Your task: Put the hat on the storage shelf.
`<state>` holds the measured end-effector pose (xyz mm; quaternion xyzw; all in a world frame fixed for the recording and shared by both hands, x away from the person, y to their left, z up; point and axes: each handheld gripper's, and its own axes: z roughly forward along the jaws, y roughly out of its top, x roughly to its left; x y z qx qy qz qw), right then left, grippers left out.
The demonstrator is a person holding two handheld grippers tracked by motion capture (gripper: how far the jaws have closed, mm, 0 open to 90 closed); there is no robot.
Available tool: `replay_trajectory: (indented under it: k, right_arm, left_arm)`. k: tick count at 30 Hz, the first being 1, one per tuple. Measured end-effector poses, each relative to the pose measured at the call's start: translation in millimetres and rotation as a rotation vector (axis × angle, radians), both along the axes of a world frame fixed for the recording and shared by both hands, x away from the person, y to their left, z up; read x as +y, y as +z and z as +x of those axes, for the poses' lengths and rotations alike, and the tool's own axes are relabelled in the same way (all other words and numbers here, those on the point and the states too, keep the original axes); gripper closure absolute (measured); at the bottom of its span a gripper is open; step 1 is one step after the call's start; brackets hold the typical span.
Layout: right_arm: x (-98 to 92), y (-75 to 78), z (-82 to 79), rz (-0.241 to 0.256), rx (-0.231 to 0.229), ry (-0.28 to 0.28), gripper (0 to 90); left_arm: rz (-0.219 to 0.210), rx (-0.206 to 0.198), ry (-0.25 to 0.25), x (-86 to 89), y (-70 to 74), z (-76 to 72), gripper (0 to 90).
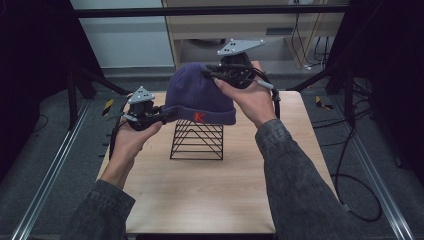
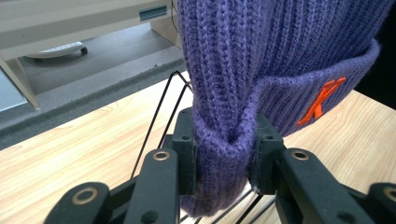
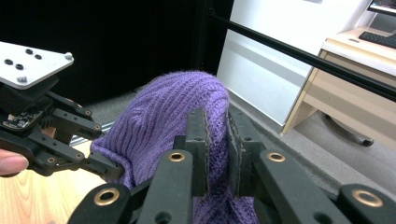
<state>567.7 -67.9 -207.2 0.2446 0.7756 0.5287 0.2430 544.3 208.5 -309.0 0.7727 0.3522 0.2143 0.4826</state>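
- Purple knit beanie [image 1: 200, 95] held above the wooden surface [image 1: 210, 195], over a black wire rack [image 1: 197, 141]; crown up and away from the person, folded cuff down.
- Orange "K" [image 1: 199, 117] on the cuff faces the person; the cuff's long axis runs left to right.
- Left gripper [image 1: 167, 114]: fingers clamped on the cuff's left end, knit bunched between them.
- Right gripper [image 1: 211, 74]: fingers pinched on the knit near the crown.
- Rack stands on the surface, under the cuff.
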Motion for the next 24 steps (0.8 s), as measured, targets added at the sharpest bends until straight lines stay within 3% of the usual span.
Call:
replay_trajectory:
  k: [5, 24]
  right_arm:
    - [-0.9, -3.1, 2.1, 0.013, 0.006, -0.008, 79.9]
    - [9.4, -27.8, 8.3, -0.075, 0.081, 0.005, 79.1]
  left_arm:
    - [-0.009, 0.002, 0.026, 3.2, -2.5, 5.0, 67.9]
    - [0.015, 0.061, 0.021, 10.4, -28.8, 6.4, 67.1]
